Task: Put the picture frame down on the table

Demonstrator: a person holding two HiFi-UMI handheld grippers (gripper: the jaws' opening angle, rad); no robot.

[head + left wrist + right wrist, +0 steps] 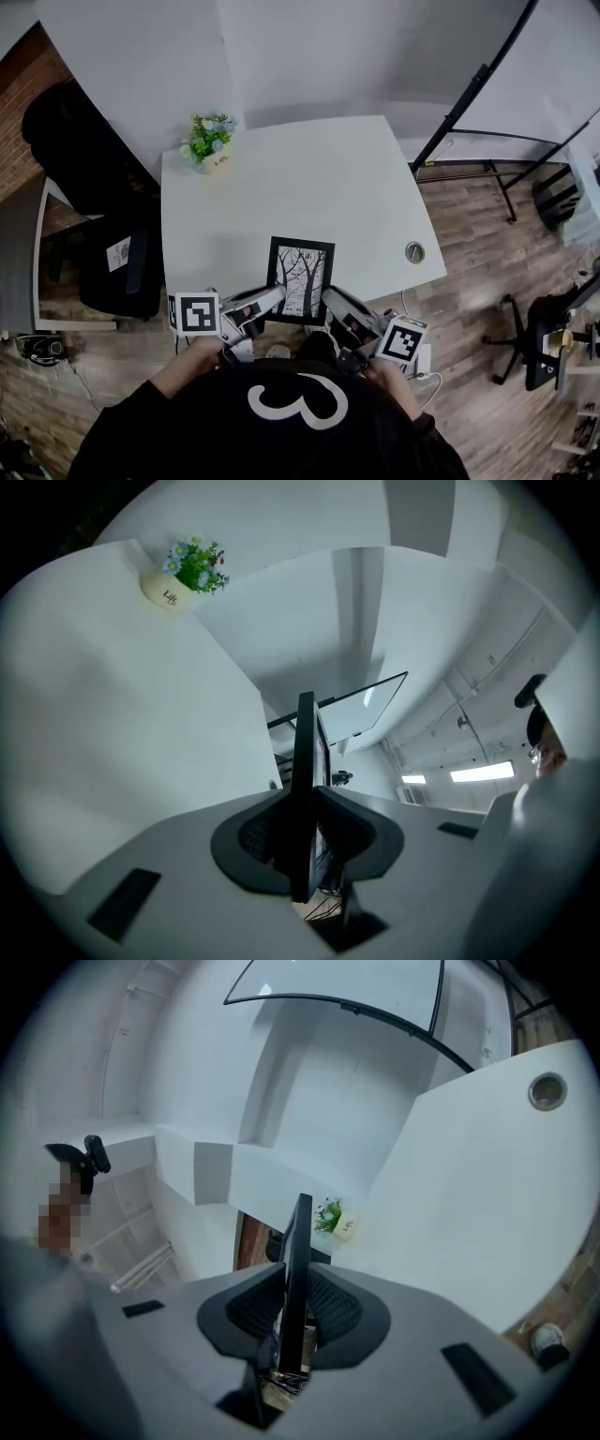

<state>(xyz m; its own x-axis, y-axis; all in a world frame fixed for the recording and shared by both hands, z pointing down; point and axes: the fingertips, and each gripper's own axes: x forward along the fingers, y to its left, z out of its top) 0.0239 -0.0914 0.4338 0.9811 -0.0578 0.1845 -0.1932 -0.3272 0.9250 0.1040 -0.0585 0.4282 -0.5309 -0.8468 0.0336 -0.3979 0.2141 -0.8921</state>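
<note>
picture frame point(300, 279) above table point(309, 187), near edge

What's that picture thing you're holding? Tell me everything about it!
The picture frame is a thin black rectangle around a black-and-white drawing of bare trees. It is over the near edge of the white table. The left gripper pinches its left side, the right gripper its right. Whether it touches the table can't be told.

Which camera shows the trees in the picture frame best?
Head view: the picture frame faces the camera, so its trees show. Both gripper views catch only its thin black edge, pinched between the jaws.
</note>
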